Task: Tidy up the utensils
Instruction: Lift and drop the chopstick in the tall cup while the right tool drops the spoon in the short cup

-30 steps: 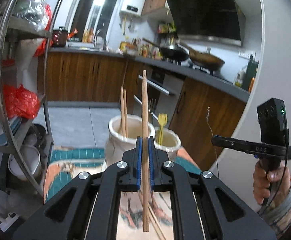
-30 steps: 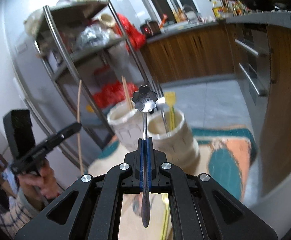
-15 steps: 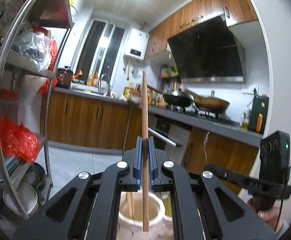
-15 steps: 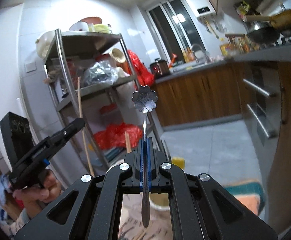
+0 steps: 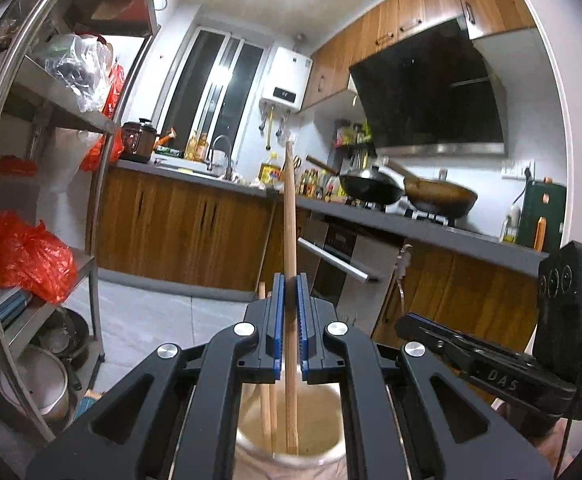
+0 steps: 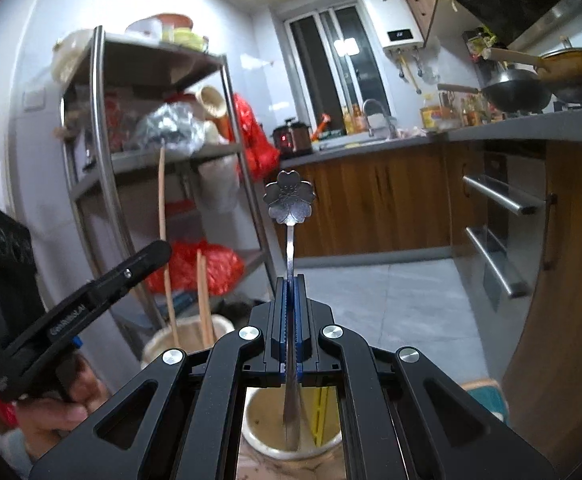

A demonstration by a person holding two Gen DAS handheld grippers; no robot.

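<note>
**Two utensils being lowered upright into separate holders**

A home kitchen is forming the background: wooden cabinets (image 5: 179, 224) are running along the far wall under a grey counter (image 6: 531, 126), and a metal shelf rack (image 6: 103, 168) is standing at the side, loaded with bags. Below the cameras, two pale ceramic holders are sitting side by side, apparently so that utensil kinds stay apart. The left holder (image 5: 287, 454) is already keeping two chopsticks (image 5: 265, 404); the right holder (image 6: 267, 446) is containing a yellow utensil (image 6: 319, 412).

The left gripper (image 5: 290, 328) is closing its fingers on a wooden chopstick (image 5: 290, 240), keeping it vertical, probably so that it enters the narrow mouth cleanly; its lower end is reaching inside the left holder's rim. The right gripper (image 6: 290, 328) is pinching a metal spoon (image 6: 290, 204) by its stem, with the flower-shaped end pointing up and the lower end hanging inside the right holder. Judging by these positions, both pieces are nearing release; whether either tip is touching bottom cannot be told.
</note>
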